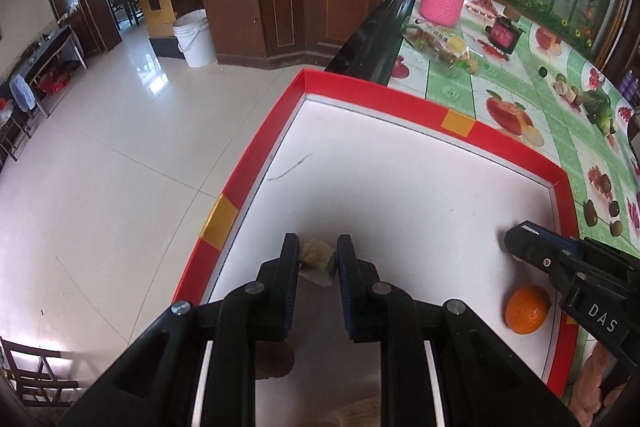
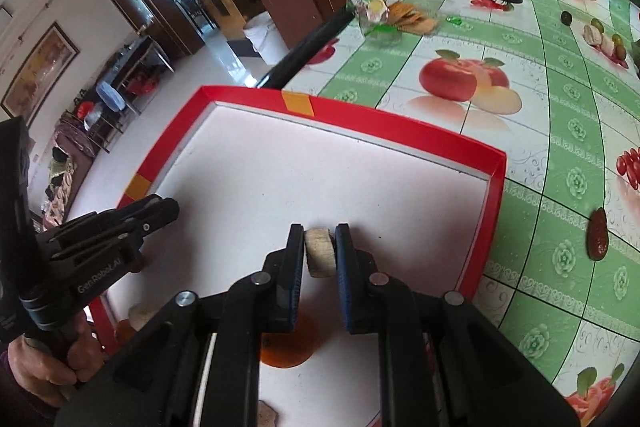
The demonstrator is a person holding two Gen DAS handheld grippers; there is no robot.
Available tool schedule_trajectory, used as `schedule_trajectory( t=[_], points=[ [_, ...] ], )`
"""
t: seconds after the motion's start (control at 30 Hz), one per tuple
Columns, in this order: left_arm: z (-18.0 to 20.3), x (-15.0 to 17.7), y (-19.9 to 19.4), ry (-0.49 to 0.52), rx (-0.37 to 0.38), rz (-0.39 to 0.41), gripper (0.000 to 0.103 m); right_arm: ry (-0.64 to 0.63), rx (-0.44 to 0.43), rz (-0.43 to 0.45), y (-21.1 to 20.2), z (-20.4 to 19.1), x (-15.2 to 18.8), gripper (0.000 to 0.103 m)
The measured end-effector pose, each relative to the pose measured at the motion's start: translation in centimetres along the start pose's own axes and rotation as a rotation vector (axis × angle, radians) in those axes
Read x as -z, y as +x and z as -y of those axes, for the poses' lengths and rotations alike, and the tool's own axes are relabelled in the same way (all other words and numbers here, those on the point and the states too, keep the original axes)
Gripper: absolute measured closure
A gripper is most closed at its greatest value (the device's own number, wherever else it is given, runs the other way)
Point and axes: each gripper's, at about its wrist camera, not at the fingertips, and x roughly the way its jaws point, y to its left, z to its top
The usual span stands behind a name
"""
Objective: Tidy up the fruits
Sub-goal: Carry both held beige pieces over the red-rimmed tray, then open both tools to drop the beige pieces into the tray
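Left wrist view: the left gripper (image 1: 318,255) is closed narrowly on a fuzzy brown fruit (image 1: 317,261), held over the white floor of the red-rimmed tray (image 1: 424,109). An orange (image 1: 527,309) lies near the tray's right rim, beneath the right gripper (image 1: 516,241), whose jaw state I cannot tell here.

Right wrist view: the right gripper (image 2: 319,249) clamps a pale chunk (image 2: 320,255) between nearly closed jaws, above the tray (image 2: 400,125). The orange (image 2: 286,347) sits below its fingers. The left gripper (image 2: 168,209) hovers at the left.
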Motion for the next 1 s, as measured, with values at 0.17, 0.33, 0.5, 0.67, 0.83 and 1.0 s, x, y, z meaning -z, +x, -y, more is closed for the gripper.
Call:
schedule_trajectory(
  t=[0.17,0.33,0.5,0.67,0.83,1.0],
  points=[
    [-0.1,0.4,-0.3,0.0,-0.039,0.001,0.035,-0.013,0.007,-0.008,-0.4,-0.4,0.1,0.082],
    [0.1,1.2,-2.0,-0.029,-0.032,0.045,0.029,-0.004,-0.027,0.085,-3.2,-0.2,0.8,0.056],
    [2.5,1.8,-4.2,0.009,0.009,0.086,0.024,0.024,-0.027,0.195,-7.6,2.0,2.1,0.05],
    [6.6,2.7,-6.0,0.089,0.063,0.115,0.024,0.078,0.032,0.248,-11.2,6.2,4.0,0.049],
    [11.1,4.0,-7.1,0.177,0.097,0.128,0.023,0.127,0.135,0.267,-14.4,11.5,6.8,0.046],
    [15.6,5.1,-7.6,0.272,0.126,0.117,0.023,0.195,0.219,0.26,-16.3,16.5,9.6,0.046]
  ],
)
